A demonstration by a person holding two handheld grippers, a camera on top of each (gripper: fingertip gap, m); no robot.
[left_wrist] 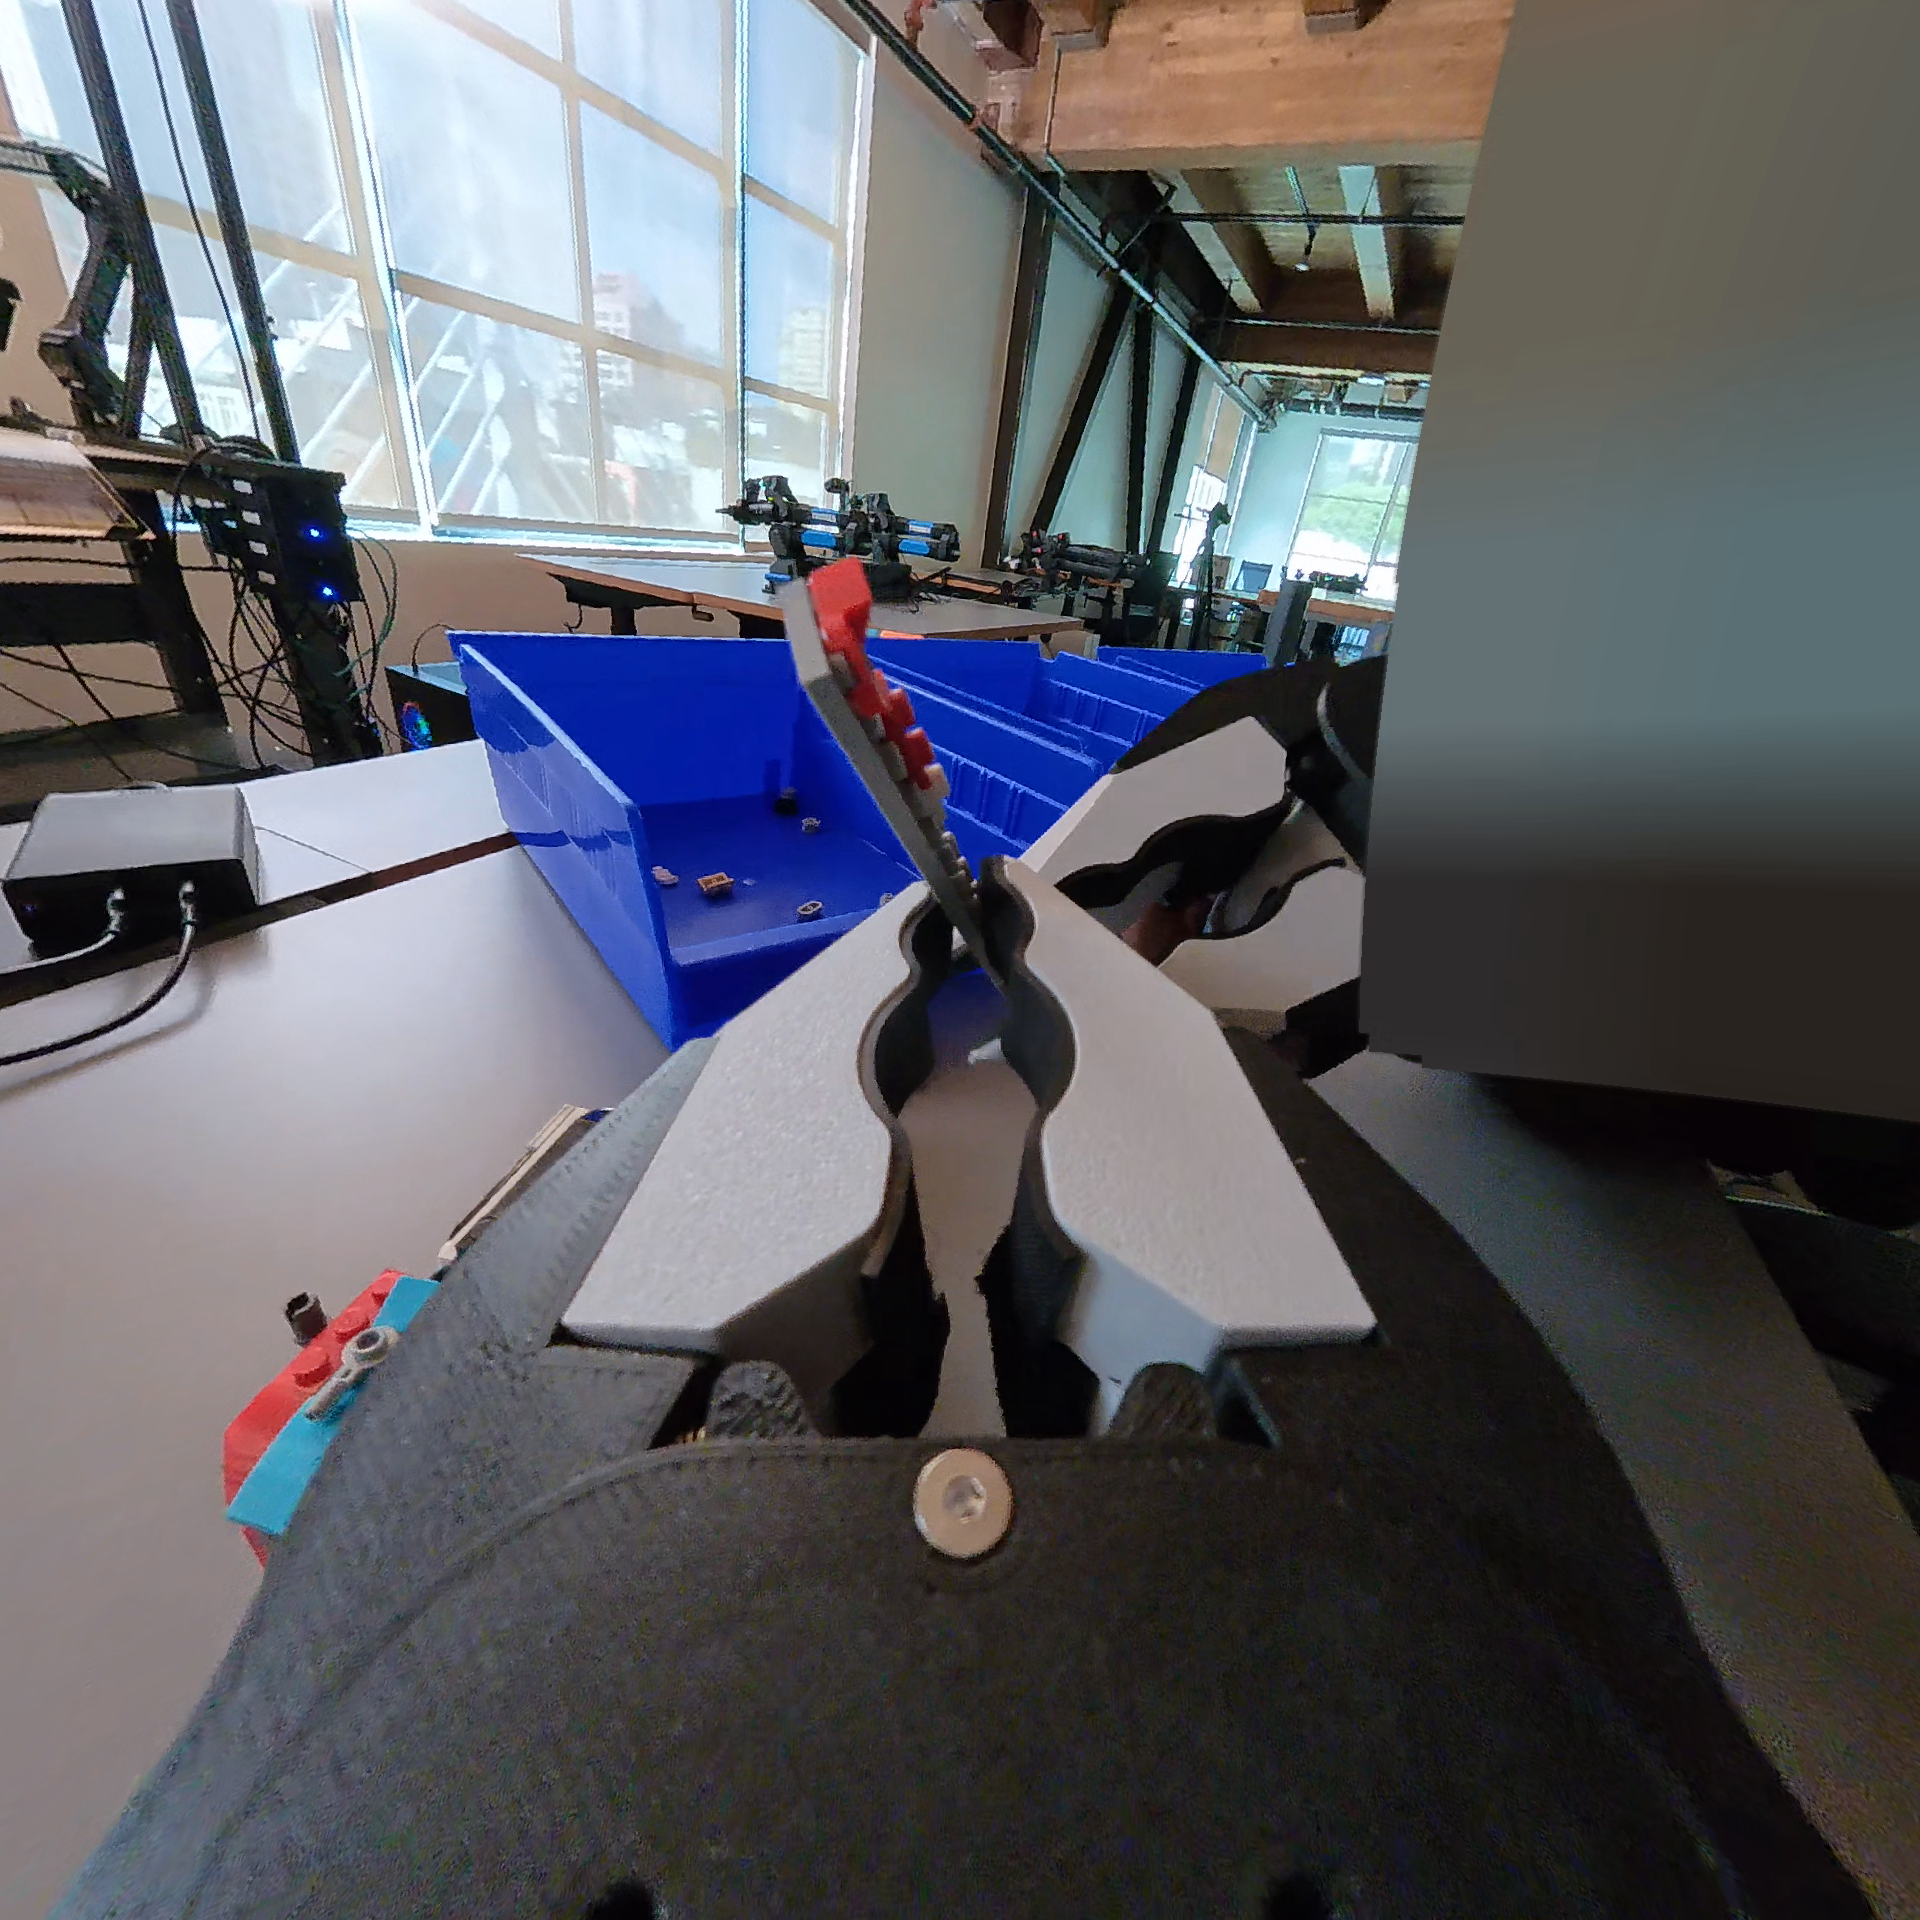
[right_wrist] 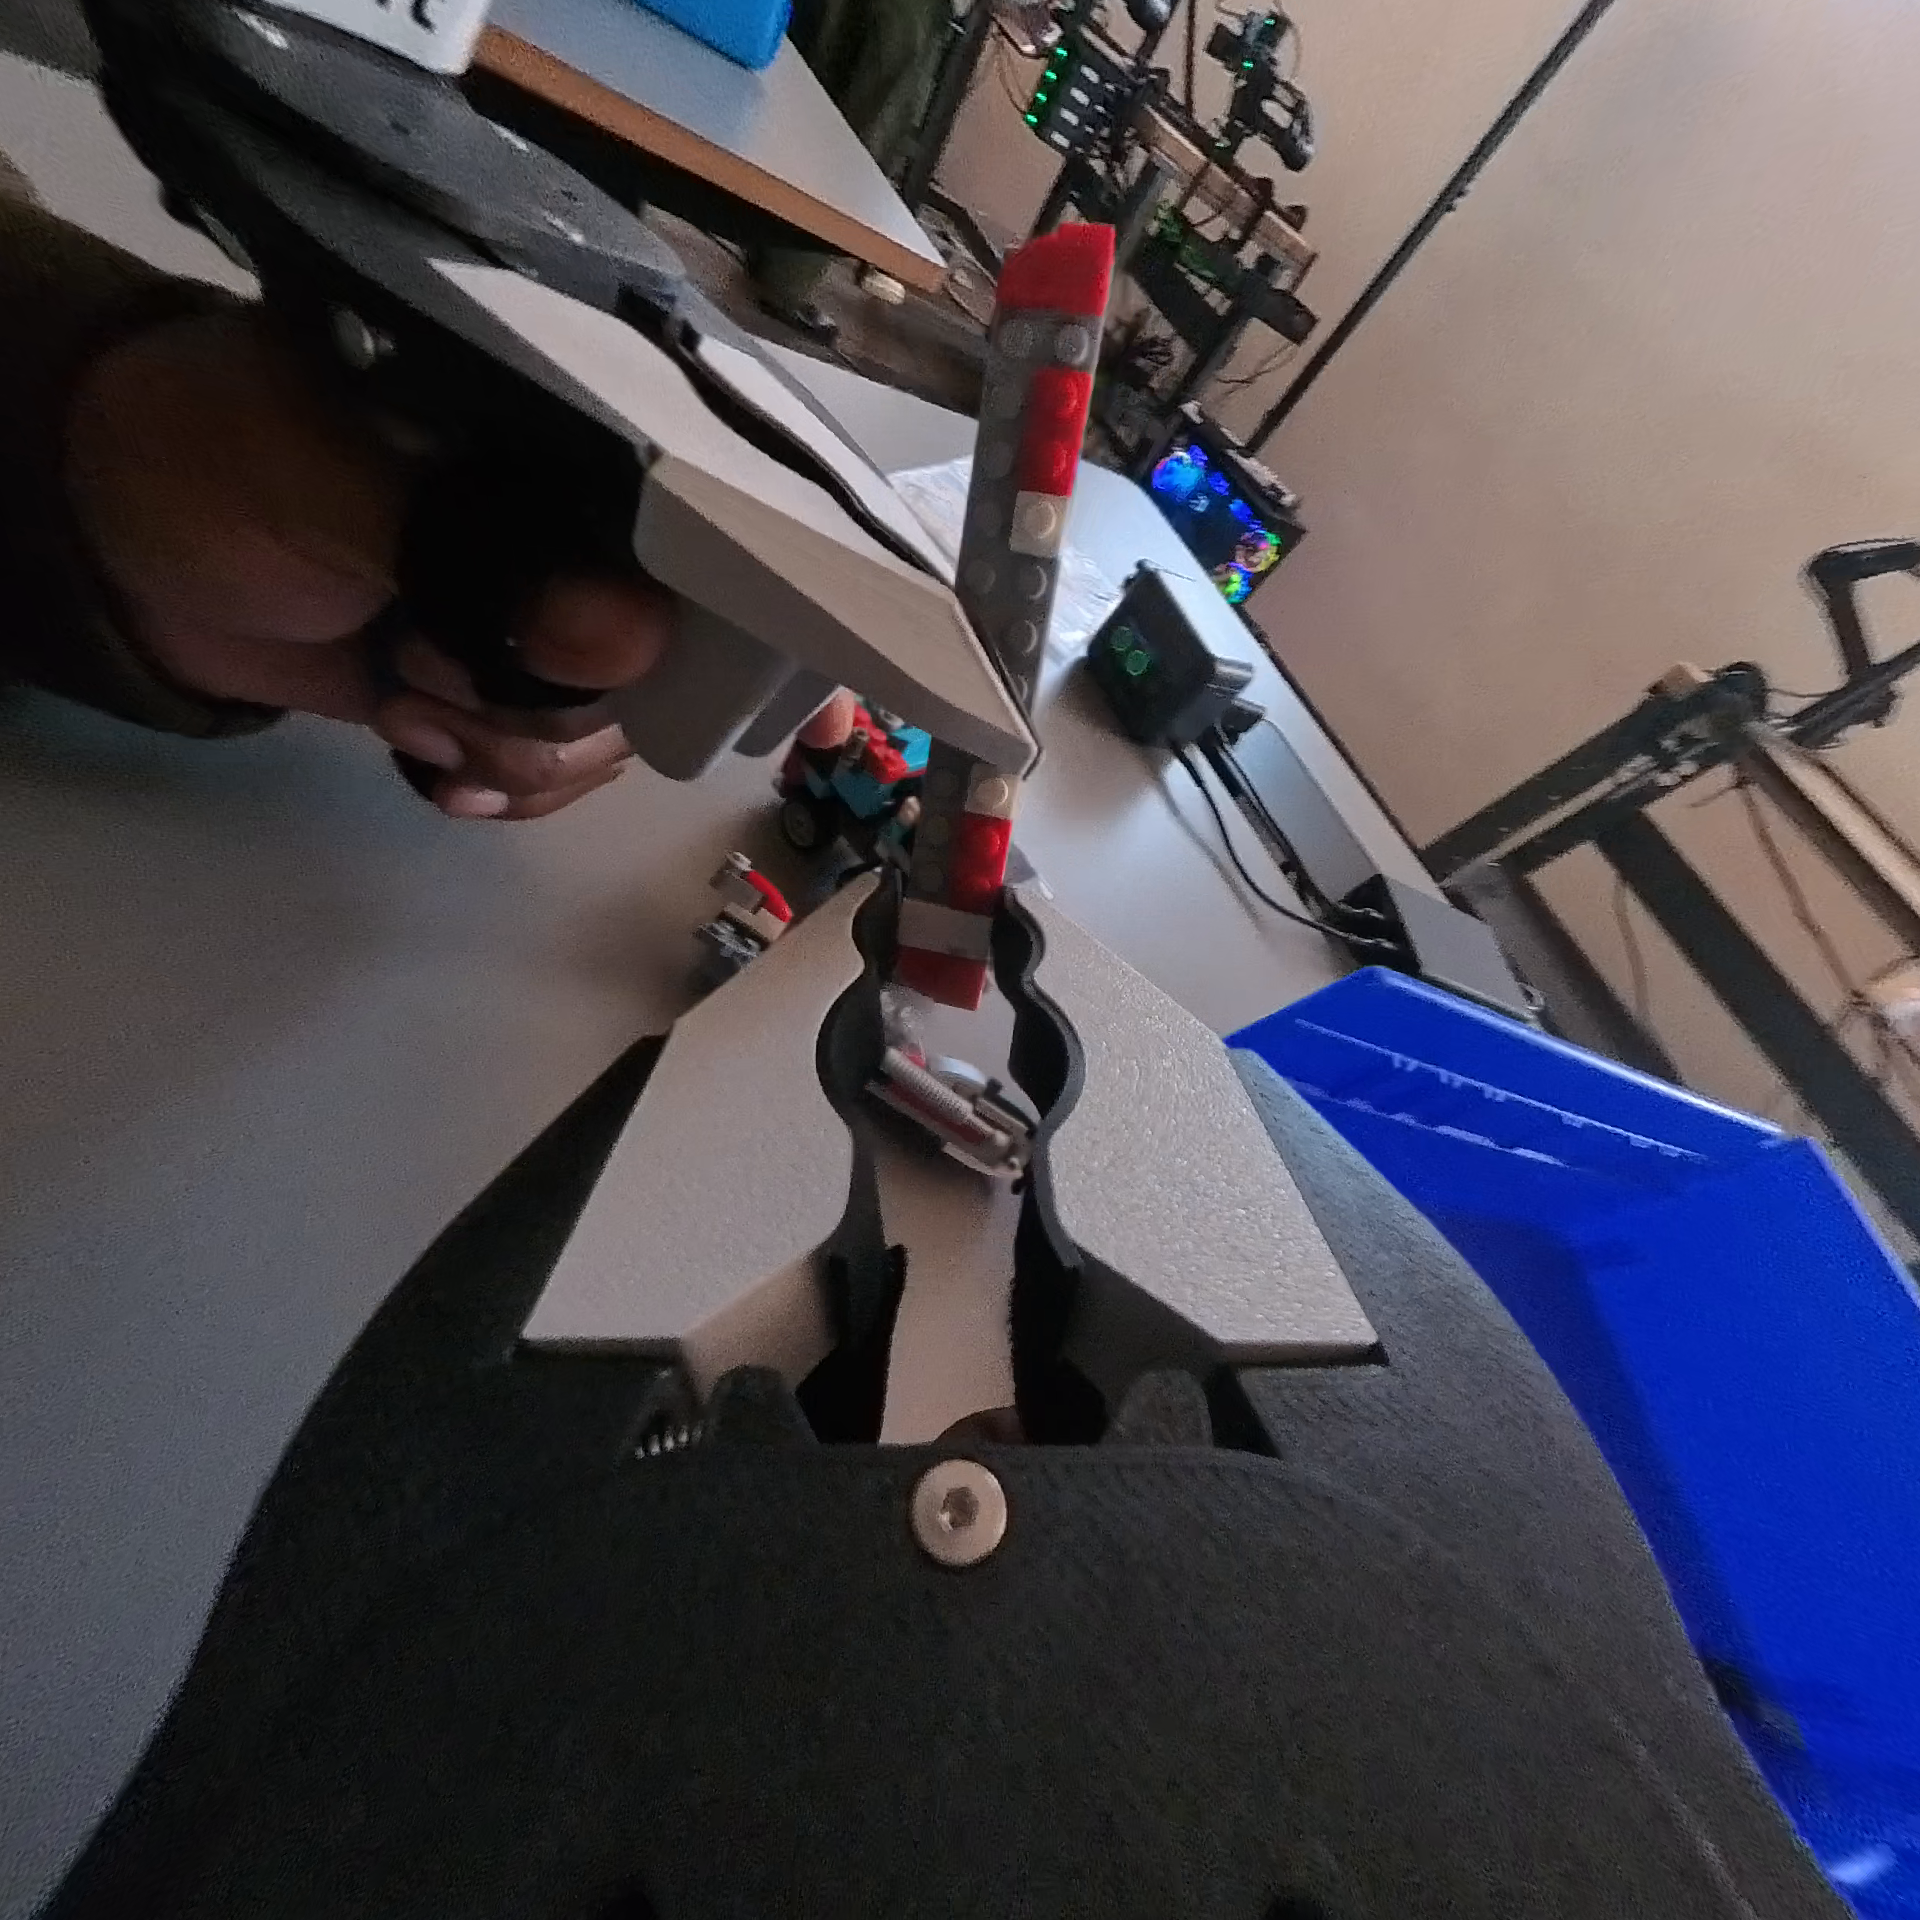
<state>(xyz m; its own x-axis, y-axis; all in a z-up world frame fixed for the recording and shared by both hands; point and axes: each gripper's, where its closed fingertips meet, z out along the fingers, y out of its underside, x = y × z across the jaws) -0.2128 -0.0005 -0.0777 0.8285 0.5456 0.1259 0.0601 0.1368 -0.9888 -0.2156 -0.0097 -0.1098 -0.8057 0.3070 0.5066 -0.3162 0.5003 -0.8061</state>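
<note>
Right tool [right_wrist: 940, 940] clamped on red-white end of grey brick strip [right_wrist: 1013, 582]. Left tool [left_wrist: 961, 914] pinches strip mid-length, further up. Strip off table [right_wrist: 312, 1039], upright, blue bin [left_wrist: 582, 790] just behind. Loose brick bits lie in the bin.

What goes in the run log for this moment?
left hand-held gripper: shut on grey brick strip | right hand-held gripper: shut on same strip's end | blue bin beside
</note>
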